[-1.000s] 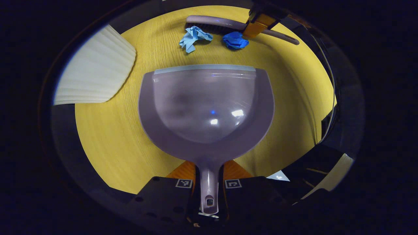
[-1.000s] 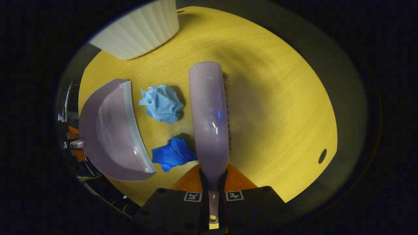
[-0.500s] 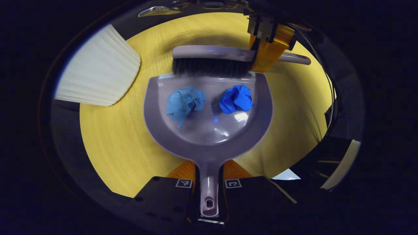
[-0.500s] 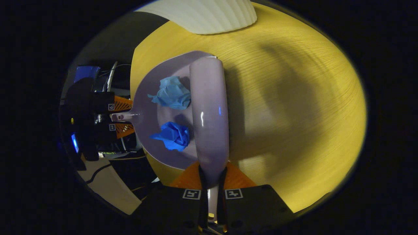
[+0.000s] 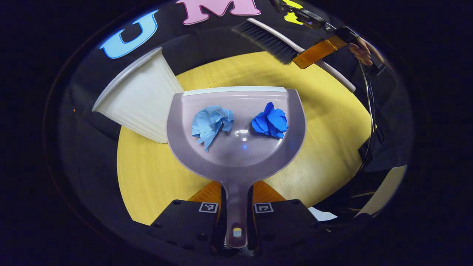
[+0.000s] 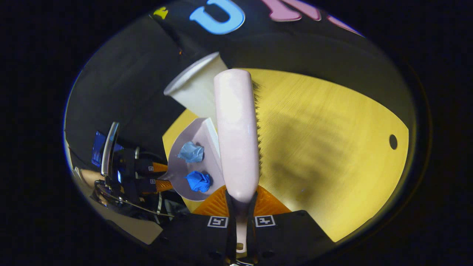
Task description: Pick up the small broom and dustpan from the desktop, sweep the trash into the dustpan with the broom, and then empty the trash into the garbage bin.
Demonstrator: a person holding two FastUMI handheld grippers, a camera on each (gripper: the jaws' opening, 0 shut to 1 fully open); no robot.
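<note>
Now the left gripper [image 5: 236, 210] clamps the dustpan [image 5: 236, 155], lip pointing away, both paper wads [image 5: 212, 122] inside. Right gripper [image 6: 241, 218] grips the broom [image 6: 236, 136] lengthwise; a hand [image 5: 364, 51] shows from the left gripper view.

Claw-mounted views, both overlooking desktop [image 5: 155, 177]

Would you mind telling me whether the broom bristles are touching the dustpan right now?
Apart. In the left gripper view the broom sits up by the booth wall, with bare tabletop between its bristles and the dustpan rim.
</note>
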